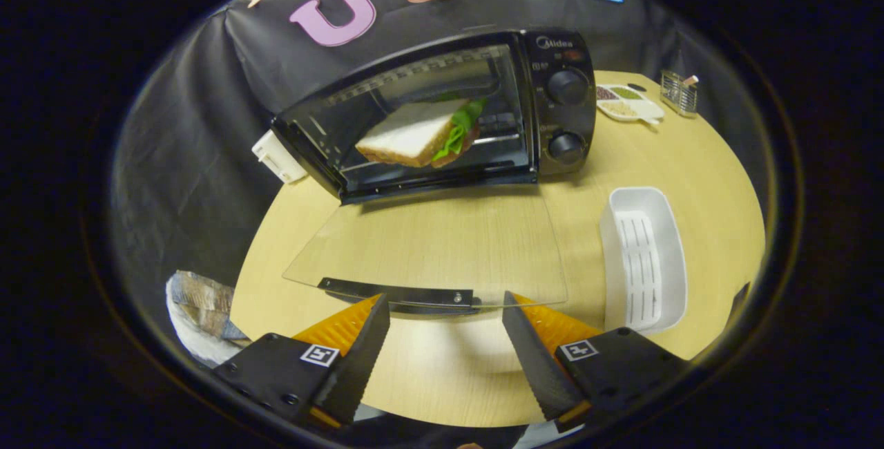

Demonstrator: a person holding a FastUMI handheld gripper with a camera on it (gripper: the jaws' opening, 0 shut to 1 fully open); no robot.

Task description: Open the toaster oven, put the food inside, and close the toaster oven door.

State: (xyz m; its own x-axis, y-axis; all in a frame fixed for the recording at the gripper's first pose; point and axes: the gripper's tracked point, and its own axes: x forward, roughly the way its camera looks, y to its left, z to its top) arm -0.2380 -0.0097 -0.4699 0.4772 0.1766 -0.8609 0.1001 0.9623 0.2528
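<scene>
black cloth [179, 159] hangs as the booth's wall behind and around a pale wood-grain worktop [442, 366] with a curved far edge. the wood is lit unevenly, brighter just ahead of the fingers and shaded under the oven.

at the back of the worktop stands a black toaster oven [442, 110], set at a slant, with two round knobs [568, 86] stacked on its right-hand panel. its glass door [428, 249] is swung down flat over the worktop, the wood showing through the glass, and the door's dark handle bar [397, 293] lies at the near edge, just ahead of the fingers. inside the oven cavity sits the sandwich [418, 135], white bread with green lettuce showing at its right side, resting on the wire rack.

right of the door a white oblong basket [646, 259] with a slotted floor rests on the worktop. beyond it, near the far edge, are a white divided dish [632, 105] with small heaps of something and a small wire holder [678, 92]. a white block [277, 157] sits against the oven's left end. off the worktop's left edge lies a crumpled bundle [200, 304], unclear what.

the hand-held gripper [445, 314] has its fingers spread wide apart with nothing between them, its tips just short of the door handle.
</scene>
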